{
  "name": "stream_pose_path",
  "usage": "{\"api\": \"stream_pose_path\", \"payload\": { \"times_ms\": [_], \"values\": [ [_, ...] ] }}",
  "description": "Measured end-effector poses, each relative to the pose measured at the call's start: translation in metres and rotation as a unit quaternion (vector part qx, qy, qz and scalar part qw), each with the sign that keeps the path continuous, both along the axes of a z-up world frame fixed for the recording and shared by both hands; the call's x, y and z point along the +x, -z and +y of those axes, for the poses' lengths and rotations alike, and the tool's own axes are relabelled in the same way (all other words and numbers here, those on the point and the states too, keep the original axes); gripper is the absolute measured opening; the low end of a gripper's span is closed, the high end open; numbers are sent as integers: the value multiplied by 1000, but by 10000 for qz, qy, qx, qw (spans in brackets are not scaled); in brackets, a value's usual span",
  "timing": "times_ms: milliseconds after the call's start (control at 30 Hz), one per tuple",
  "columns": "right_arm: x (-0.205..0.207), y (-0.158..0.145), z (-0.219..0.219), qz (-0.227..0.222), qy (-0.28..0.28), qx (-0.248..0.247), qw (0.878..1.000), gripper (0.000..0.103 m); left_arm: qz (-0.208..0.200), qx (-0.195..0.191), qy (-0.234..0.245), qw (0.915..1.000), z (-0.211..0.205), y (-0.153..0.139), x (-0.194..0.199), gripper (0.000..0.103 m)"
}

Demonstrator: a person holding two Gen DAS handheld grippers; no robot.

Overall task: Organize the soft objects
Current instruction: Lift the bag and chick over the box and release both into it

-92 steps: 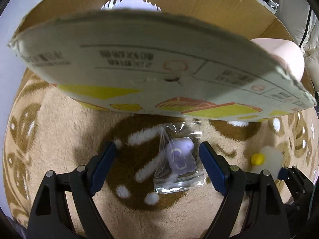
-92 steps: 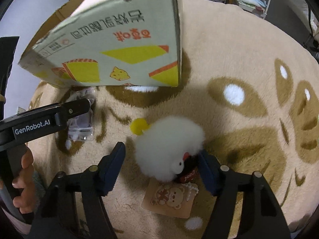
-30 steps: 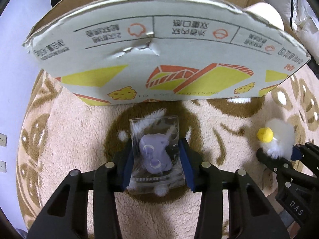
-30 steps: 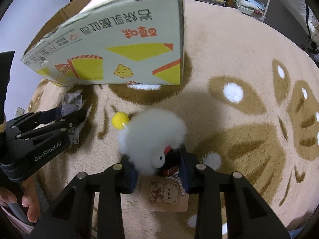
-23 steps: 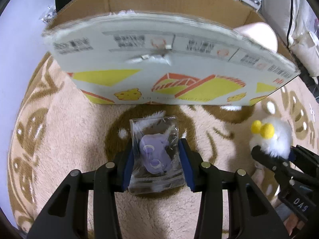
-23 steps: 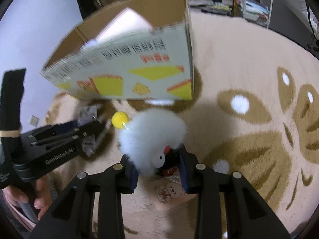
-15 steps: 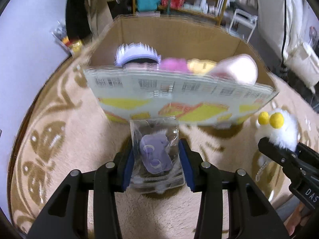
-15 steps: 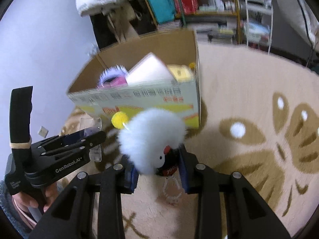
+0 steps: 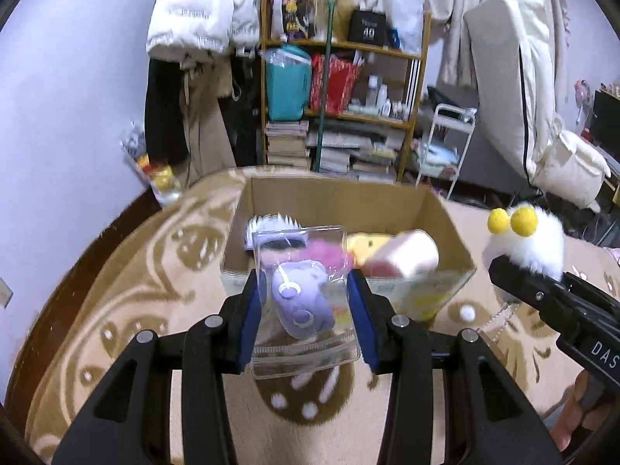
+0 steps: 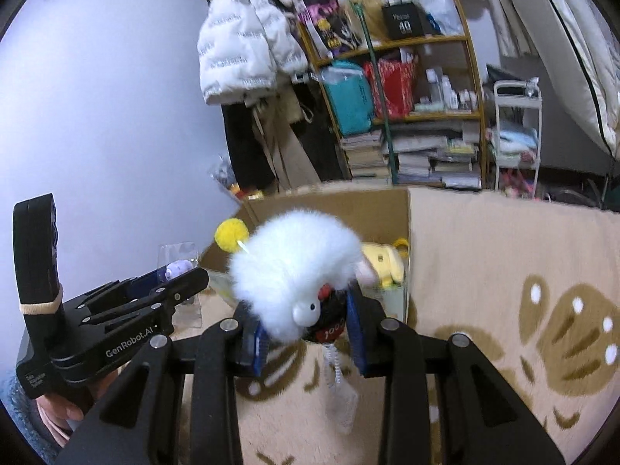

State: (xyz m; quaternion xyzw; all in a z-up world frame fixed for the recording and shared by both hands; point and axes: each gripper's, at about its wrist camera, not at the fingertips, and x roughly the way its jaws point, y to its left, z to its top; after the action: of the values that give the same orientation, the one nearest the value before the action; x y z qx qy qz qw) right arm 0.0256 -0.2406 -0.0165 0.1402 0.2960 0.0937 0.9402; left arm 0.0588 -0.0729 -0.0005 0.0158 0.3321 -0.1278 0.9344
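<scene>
Clear plastic wrapped the purple toy (image 9: pixel 300 304) that our left gripper (image 9: pixel 306 319) pinched between its blue fingers (image 9: pixel 250 319), in the air in front of the cardboard box (image 9: pixel 451 232). Our right gripper (image 10: pixel 308 335) clamped a fluffy white toy (image 10: pixel 294 263) before the same box, where a yellow plush (image 10: pixel 383 261) lay inside.

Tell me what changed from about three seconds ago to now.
Both grippers closed and lifted. The left gripper clamped the clear pouch with the purple toy and raised it off the rug. The right gripper clamped the white fluffy toy and raised it too. The cardboard box stayed put.
</scene>
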Motion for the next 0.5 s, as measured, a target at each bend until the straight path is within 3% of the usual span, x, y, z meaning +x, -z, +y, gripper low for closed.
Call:
{"api": "stream_pose_path", "payload": {
  "times_ms": [333, 500],
  "values": [
    [36, -33, -6, -430, -71, -110, 9990, 35, -418, 155, 166, 9989, -7, -26, 37, 42],
    [59, -41, -5, -537, -119, -284, 9981, 35, -471, 271, 135, 9984, -6, -24, 58, 42]
  ]
}}
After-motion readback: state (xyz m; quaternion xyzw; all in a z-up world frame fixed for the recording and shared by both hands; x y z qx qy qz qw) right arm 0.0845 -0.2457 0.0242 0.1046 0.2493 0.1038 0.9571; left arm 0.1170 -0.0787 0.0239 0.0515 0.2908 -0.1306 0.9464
